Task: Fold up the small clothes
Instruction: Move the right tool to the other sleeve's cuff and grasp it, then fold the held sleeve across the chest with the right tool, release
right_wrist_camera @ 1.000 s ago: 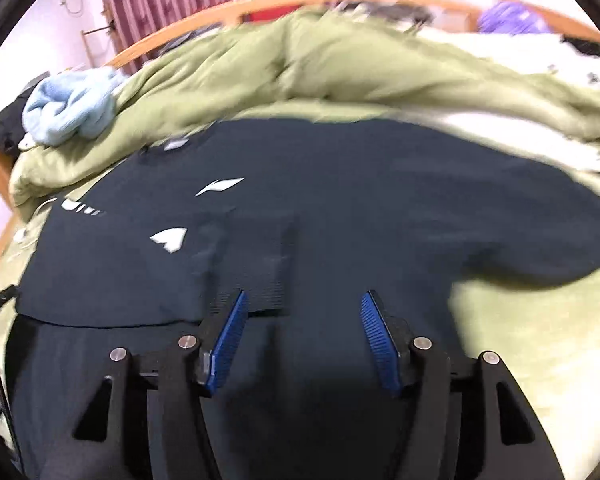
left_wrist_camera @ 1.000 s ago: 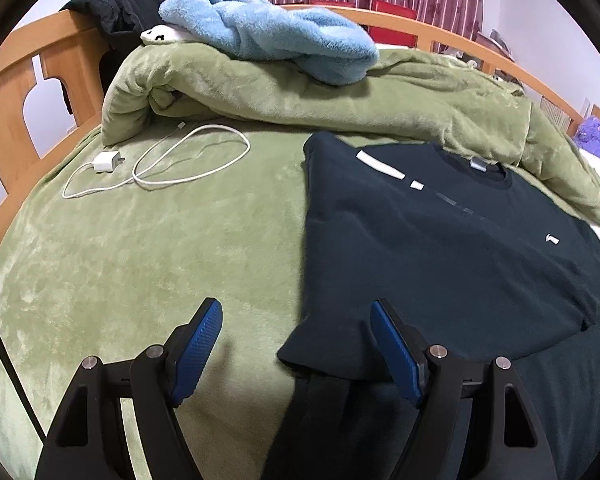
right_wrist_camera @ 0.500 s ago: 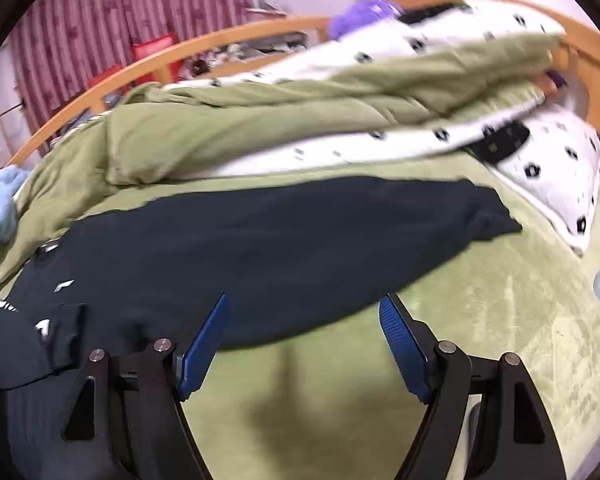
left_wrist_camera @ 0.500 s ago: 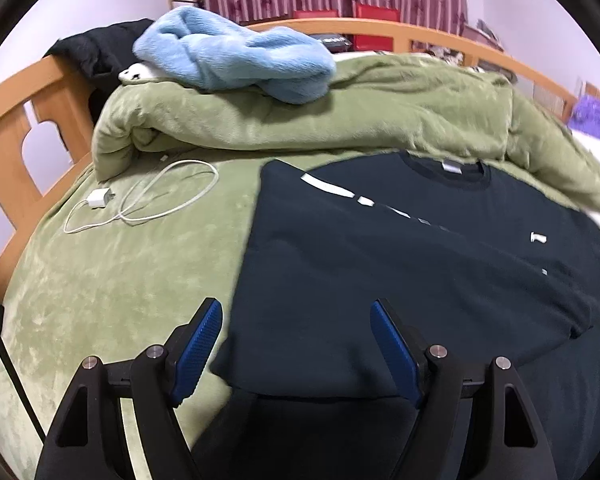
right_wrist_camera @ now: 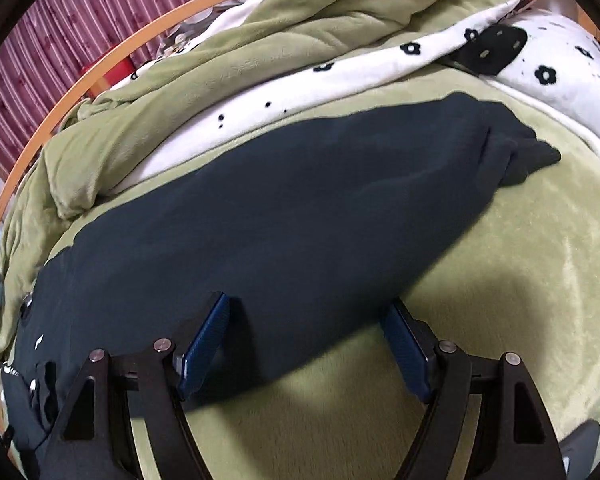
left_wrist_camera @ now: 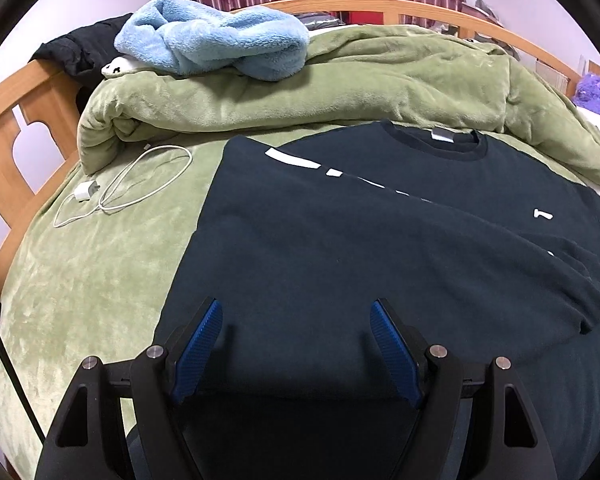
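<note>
A dark long-sleeved sweatshirt [left_wrist_camera: 340,240] lies flat on the green bedspread [left_wrist_camera: 92,280], collar [left_wrist_camera: 436,140] at the far side. One sleeve is folded across its chest, the cuff [left_wrist_camera: 592,312] ending at the right. My left gripper [left_wrist_camera: 296,312] hovers open over the shirt's near left part with nothing between its fingers. In the right wrist view the other sleeve [right_wrist_camera: 300,200] stretches out to the right, cuff [right_wrist_camera: 528,152] bunched. My right gripper [right_wrist_camera: 308,304] stands open over the sleeve's near edge: left finger above cloth, right finger above bare bedspread.
A white charger and cable [left_wrist_camera: 140,184] lie left of the shirt. A rolled green duvet [left_wrist_camera: 340,92] with a light blue fleece [left_wrist_camera: 220,44] on it runs along the far side. A white flowered pillow [right_wrist_camera: 560,72] sits beyond the cuff. The wooden bed frame [left_wrist_camera: 20,120] rims the bed.
The left gripper has slid right, from the shirt's left edge to over its body. The right gripper has swung right from the chest to the outstretched sleeve, rolled, and its jaws have widened.
</note>
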Available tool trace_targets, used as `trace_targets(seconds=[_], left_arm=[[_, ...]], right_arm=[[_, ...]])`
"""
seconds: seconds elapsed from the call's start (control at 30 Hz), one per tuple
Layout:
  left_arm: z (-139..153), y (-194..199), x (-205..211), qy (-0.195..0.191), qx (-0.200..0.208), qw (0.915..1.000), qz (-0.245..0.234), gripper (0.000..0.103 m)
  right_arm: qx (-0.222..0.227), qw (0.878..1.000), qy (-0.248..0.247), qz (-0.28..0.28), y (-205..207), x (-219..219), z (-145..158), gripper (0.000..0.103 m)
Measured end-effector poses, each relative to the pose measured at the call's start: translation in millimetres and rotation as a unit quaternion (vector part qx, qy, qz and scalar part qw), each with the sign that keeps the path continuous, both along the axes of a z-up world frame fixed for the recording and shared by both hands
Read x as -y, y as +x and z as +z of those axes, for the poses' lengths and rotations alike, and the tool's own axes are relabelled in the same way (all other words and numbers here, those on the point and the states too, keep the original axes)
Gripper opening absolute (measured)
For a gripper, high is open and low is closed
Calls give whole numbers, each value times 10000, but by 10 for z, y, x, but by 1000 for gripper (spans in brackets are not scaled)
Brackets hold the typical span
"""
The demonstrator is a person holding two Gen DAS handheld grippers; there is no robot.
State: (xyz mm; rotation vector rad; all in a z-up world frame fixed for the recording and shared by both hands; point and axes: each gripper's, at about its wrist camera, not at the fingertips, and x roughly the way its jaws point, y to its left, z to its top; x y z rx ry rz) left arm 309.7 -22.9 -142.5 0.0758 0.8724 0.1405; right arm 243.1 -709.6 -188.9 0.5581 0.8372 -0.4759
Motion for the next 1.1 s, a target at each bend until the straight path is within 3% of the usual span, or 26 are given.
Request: trace_targets(seconds=[0.07,0.13,0.17,0.2,0.37,0.63,0.9,1.1], left_arm=[[-12,25,-16,-19,-22,10000,21,75],[-19,35,-33,-24,-20,10000,29,75],[-20,31,-45,-23,-24,10000,23,75],[-15,24,-53,-25,-15,10000,13,75],[51,-32,-168,-68,62,10000,8,75],[156,-144,-478,-292,161,9994,85,75],[222,-327,-798,-247,305,9992,71,75],[250,-424,-1043,-367,343,9987,92,75]], right_arm=[[-73,9998,-195,-35,83,-22,-6,71],[-152,9987,-489,-69,122,-57,-1,42],[-213,9975,-668,-29,154,-87,7,13],[-204,9973,-710,50,158,-105,23,7],[27,9919,-1271,60,112,-360,358,7],[764,9852,-1499,324,99,-975,1196,6],[1249,9713,-1714,1081,199,-2181,1815,6],[1334,9596,-1657,1842,397,-3289,1875,6]])
